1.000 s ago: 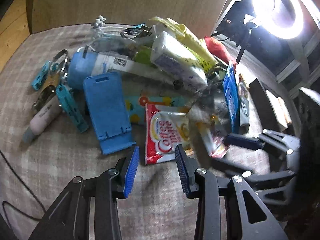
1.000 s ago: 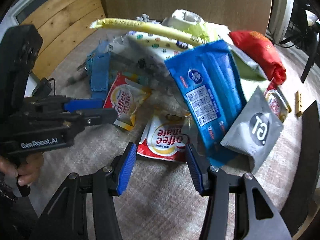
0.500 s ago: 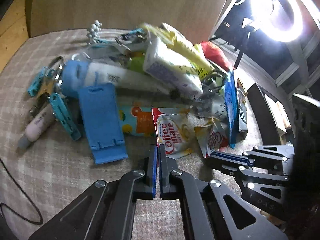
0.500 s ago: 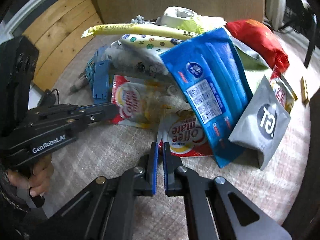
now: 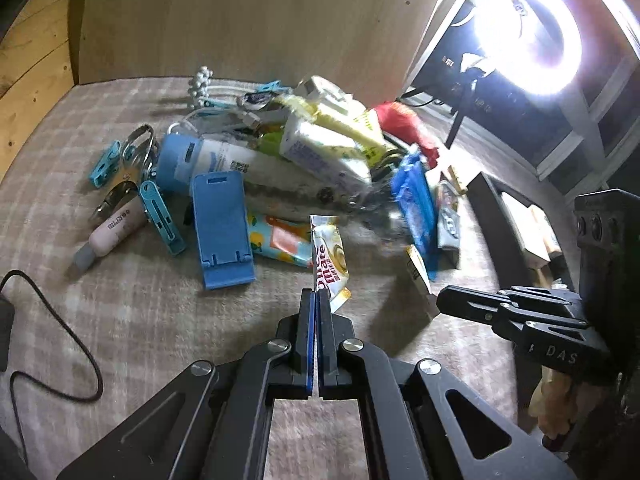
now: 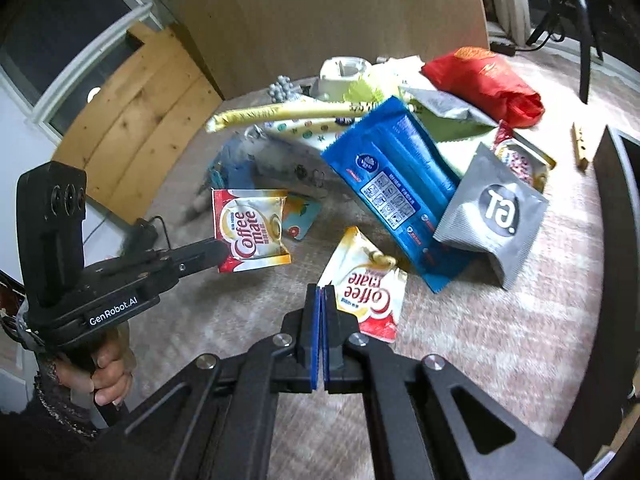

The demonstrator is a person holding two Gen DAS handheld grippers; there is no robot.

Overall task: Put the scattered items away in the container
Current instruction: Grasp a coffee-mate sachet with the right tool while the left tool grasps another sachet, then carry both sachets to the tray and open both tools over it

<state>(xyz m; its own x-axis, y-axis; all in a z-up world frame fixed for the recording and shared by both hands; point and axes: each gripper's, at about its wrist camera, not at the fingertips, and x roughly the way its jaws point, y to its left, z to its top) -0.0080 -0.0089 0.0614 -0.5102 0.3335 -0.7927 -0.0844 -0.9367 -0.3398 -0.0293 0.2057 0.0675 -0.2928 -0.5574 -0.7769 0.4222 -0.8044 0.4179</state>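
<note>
One Coffee mate sachet (image 6: 252, 232) is gripped by the left tool (image 5: 319, 300) and another sachet (image 6: 366, 292) by the right tool (image 6: 320, 296), both lifted, while the pile (image 5: 320, 148) is left on the table (image 5: 140, 320), unsorted.

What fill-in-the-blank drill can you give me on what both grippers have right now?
1. The first sachet, pinched in the left gripper, reads Coffee ____.
2. The right gripper is ____ on the second sachet.
3. The phone stand beside the first sachet is coloured ____.

Missing words: mate; shut; blue.
</note>
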